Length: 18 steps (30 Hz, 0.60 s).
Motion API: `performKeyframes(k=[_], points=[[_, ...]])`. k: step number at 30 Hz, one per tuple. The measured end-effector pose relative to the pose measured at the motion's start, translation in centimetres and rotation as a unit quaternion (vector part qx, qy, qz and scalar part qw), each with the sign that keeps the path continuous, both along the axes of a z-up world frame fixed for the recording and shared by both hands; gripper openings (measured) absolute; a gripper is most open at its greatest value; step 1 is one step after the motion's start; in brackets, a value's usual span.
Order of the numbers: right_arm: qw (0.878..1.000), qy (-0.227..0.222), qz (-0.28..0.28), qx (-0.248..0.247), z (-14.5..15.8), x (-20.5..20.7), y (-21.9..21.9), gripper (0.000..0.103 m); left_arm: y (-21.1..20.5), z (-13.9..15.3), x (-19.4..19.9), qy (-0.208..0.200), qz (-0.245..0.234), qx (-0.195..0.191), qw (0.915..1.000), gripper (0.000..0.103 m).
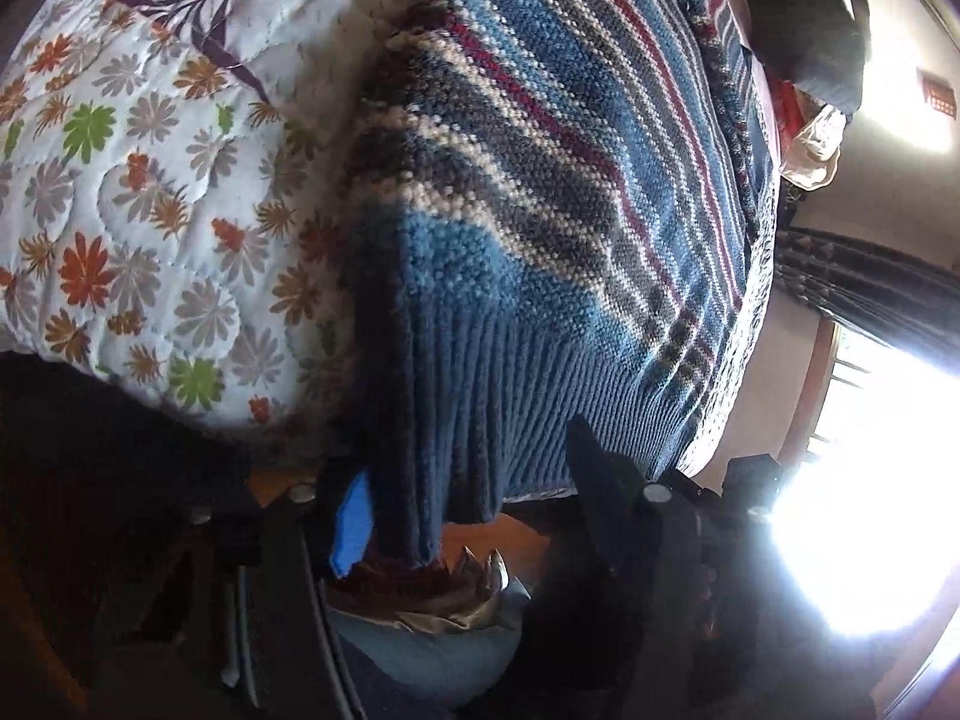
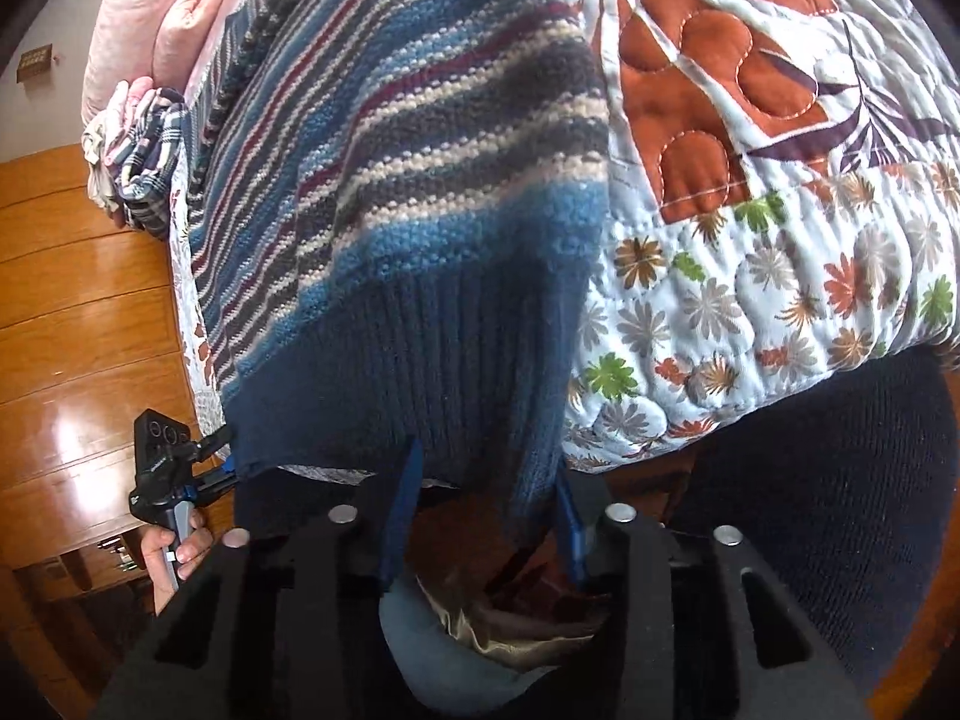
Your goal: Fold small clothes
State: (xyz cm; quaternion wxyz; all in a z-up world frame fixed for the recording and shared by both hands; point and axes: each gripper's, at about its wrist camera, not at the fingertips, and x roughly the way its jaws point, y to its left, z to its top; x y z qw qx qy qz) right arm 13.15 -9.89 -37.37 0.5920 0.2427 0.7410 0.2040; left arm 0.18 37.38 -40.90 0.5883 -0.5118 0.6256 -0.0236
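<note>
A knitted sweater [image 1: 540,180] with blue, grey, cream and maroon stripes lies flat on the floral quilt [image 1: 150,210], and its ribbed dark blue hem [image 1: 480,396] hangs over the bed's near edge. My left gripper [image 1: 474,510] is shut on one hem corner, with thick fabric bunched between its fingers. In the right wrist view, my right gripper [image 2: 489,516] is shut on the other hem corner [image 2: 528,468] between its blue pads [image 2: 405,504]. The left gripper [image 2: 225,459] shows there too, at the far end of the hem [image 2: 390,372].
Crumpled clothes [image 2: 138,144] and a pink blanket [image 2: 156,18] lie at the far end of the bed. Glossy wooden floor [image 2: 78,330] runs along the side. A hand [image 2: 177,546] holds the left gripper's handle. A person's dark trouser leg [image 2: 810,480] stands close. A bright window [image 1: 870,510] glares.
</note>
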Motion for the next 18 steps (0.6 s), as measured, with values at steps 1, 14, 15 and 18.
performKeyframes(k=[1,14,15,18], points=[[1.0,-0.005,-0.005,0.009,0.2,-0.1,-0.2,0.008,0.2,-0.3,-0.4,-0.001,0.015,-0.022,0.9997,0.008],[0.982,-0.095,-0.093,0.133,9.6,1.0,-3.4,0.008,2.3,8.7,-1.6,-0.152,0.111,-0.088,0.9783,0.007],[0.98,-0.101,-0.097,0.14,10.3,1.6,-3.5,0.008,2.5,9.4,-1.3,-0.161,0.116,-0.092,0.9758,0.007],[0.976,-0.117,-0.106,0.152,12.3,3.8,-3.2,0.007,3.0,11.4,0.3,-0.183,0.127,-0.101,0.9697,0.007]])
